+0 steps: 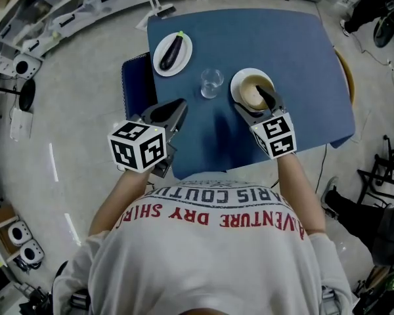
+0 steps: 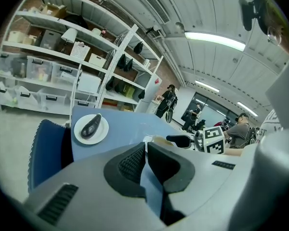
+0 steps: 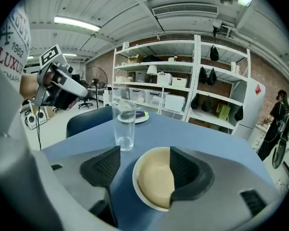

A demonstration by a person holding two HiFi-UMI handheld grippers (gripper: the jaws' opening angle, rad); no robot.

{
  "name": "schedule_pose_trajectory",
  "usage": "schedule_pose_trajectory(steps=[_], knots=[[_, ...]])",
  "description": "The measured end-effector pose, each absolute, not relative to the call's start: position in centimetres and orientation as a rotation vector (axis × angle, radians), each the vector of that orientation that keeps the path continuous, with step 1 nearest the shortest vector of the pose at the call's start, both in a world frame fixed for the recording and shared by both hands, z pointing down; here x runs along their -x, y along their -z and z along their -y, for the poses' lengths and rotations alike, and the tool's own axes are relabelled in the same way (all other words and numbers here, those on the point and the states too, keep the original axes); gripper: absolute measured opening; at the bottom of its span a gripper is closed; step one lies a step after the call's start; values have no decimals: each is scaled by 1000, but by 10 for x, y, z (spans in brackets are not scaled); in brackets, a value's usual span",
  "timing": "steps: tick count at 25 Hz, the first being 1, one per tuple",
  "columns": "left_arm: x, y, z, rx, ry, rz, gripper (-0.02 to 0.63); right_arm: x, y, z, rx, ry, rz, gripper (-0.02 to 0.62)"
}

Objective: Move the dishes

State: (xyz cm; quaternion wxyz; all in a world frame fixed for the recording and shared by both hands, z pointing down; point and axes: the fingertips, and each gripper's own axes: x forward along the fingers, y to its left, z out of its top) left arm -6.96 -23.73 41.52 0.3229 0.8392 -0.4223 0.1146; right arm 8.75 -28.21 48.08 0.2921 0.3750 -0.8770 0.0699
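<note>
Diagonally, eggplant [image 1: 172, 50] crosses plate [image 1: 162, 65], stem away.

Bare tablecloth [image 1: 308, 58] right of the bowl [image 1: 246, 89] — open passage; left, the glass [image 1: 211, 83] stands near, the gap apparently narrow.

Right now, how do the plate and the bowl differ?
The plate is flat and white and carries an eggplant; the bowl is deep, cream inside and empty. The plate sits untouched at the far left corner; the bowl's rim is between the open jaws of the right hand-held gripper. Both are round, on the blue table.
</note>
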Motion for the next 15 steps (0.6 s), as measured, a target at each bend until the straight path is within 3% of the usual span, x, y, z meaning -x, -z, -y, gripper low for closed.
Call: schedule_pose_trajectory(steps=[8,11,15], knots=[[64,-427,239,-2203,-338,1068,37,-106,-505,279,-966,-56,2225,293],[65,-429,239,-2198,-336,1074,37,-109,-513,274,-905,78,2160,194],[68,-431,237,-2190,-337,1081,37,-112,-522,268,-839,175,2095,131]])
